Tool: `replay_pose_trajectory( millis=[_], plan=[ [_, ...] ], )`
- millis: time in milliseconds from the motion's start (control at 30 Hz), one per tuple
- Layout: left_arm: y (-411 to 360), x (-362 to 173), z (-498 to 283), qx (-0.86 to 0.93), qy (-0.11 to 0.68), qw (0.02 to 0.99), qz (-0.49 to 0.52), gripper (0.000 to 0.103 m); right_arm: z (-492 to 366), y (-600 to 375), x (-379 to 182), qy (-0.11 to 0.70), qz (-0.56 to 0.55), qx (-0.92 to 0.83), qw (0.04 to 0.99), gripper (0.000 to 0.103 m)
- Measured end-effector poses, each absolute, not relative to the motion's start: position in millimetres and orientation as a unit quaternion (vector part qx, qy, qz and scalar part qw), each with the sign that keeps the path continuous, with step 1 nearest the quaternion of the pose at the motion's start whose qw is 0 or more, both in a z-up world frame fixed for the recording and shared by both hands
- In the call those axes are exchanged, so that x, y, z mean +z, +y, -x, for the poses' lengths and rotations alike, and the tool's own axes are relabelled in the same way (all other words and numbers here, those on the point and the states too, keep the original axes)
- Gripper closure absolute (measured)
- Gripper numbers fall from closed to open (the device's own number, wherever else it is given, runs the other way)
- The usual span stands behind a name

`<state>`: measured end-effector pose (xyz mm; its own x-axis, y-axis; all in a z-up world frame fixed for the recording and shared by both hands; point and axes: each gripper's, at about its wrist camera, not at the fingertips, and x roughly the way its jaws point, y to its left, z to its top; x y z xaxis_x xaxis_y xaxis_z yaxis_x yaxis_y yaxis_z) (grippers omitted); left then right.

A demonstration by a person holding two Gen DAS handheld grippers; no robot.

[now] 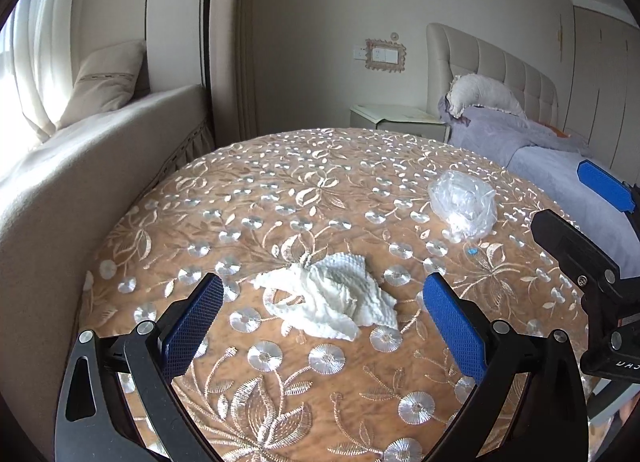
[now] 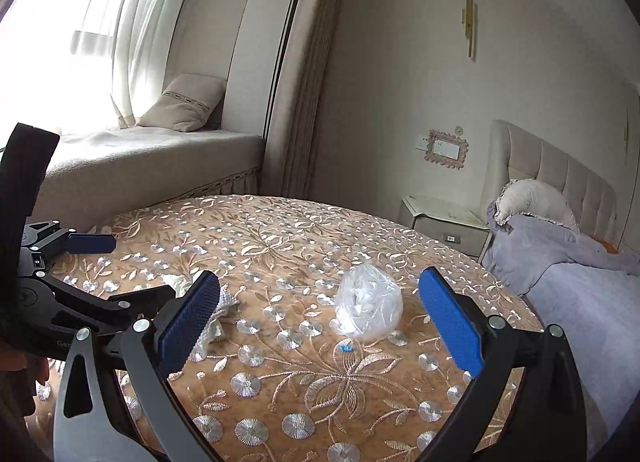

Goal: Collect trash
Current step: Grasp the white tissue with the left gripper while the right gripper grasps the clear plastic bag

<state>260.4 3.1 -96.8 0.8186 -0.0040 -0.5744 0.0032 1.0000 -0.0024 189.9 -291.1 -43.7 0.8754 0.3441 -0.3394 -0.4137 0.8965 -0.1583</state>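
A crumpled white paper towel (image 1: pixel 332 294) lies on the round table's embroidered brown cloth (image 1: pixel 280 190). My left gripper (image 1: pixel 320 326) stands open just short of it, one blue pad on each side. A crumpled clear plastic bag (image 2: pixel 368 304) lies further right on the cloth (image 2: pixel 280 246), with a tiny blue scrap (image 2: pixel 346 349) in front of it. My right gripper (image 2: pixel 320 318) is open and points at the bag, a little short of it. In the left wrist view the bag (image 1: pixel 464 204) sits at the right, and the other gripper's blue pad (image 1: pixel 604 184) shows beyond it.
A beige window seat (image 2: pixel 152 162) with a cushion (image 2: pixel 184 102) runs along the left behind the table. At the right stand a bed with a lilac cover (image 2: pixel 580 282), a padded headboard (image 2: pixel 560 178) and a small nightstand (image 2: pixel 448 222).
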Motion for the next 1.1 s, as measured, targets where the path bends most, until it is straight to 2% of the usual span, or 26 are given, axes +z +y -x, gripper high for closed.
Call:
replay_pose_trajectory(
  millis=[233, 300, 367, 433, 533, 633, 900, 1100],
  plan=[
    [3, -118, -292, -0.019, 0.352, 0.936, 0.007, 0.007, -207, -286, -50, 0.163, 0.118, 0.206, 0.958, 0.004],
    [2, -122, -300, -0.023, 0.364, 0.931, 0.01, 0.016, -210, -288, -50, 0.164, 0.116, 0.205, 0.958, 0.004],
    [-1, -130, -310, -0.032, 0.391, 0.92, 0.008, 0.044, -211, -290, -51, 0.164, 0.116, 0.202, 0.959, 0.004],
    [-5, -141, -322, -0.048, 0.425, 0.904, 0.003, 0.05, -213, -293, -52, 0.165, 0.115, 0.199, 0.959, 0.004],
    [-13, -141, -320, -0.051, 0.418, 0.907, -0.019, 0.072, -216, -297, -53, 0.167, 0.11, 0.195, 0.96, 0.004],
    [-18, -139, -317, -0.06, 0.414, 0.908, -0.022, 0.08, -220, -301, -55, 0.176, 0.106, 0.19, 0.96, 0.004],
    [-19, -86, -299, -0.056, 0.33, 0.942, -0.014, 0.082, -248, -310, -60, 0.218, 0.089, 0.177, 0.956, 0.004],
    [-31, -80, -313, -0.062, 0.313, 0.947, -0.025, 0.082, -263, -306, -69, 0.24, 0.082, 0.179, 0.951, 0.004]
  ],
)
